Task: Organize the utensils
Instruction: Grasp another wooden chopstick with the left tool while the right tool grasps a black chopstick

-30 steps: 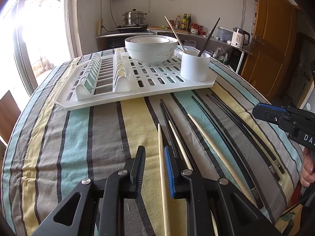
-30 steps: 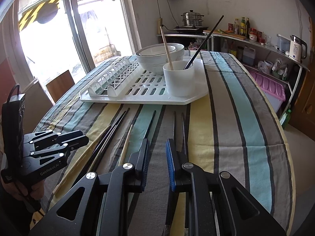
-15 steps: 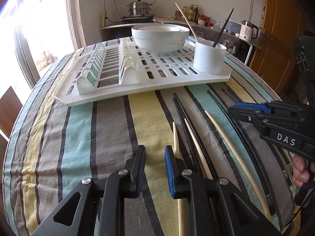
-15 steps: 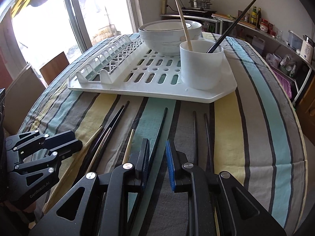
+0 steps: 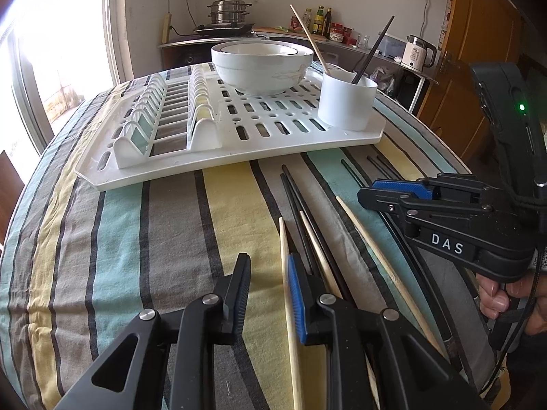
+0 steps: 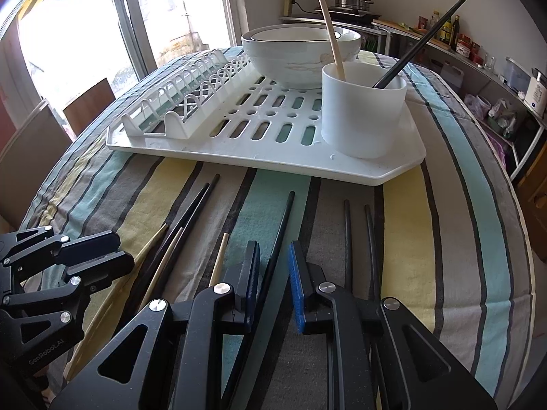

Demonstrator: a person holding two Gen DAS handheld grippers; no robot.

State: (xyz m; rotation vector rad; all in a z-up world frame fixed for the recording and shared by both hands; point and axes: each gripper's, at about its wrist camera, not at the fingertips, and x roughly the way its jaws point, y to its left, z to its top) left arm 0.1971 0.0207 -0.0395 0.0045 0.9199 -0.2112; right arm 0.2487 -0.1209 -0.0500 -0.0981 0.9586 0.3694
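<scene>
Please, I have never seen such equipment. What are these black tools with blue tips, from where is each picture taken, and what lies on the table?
They are hand-held grippers, one in each of a person's hands; no robot arm. Each carries a camera looking along its two fingers. The left gripper and right gripper are both open and hold nothing. On the striped tablecloth lie loose black chopsticks and wooden chopsticks. Behind them a white drying rack carries stacked bowls and a white cup with two chopsticks already inside. One black chopstick lies between the right gripper's open fingers.
</scene>
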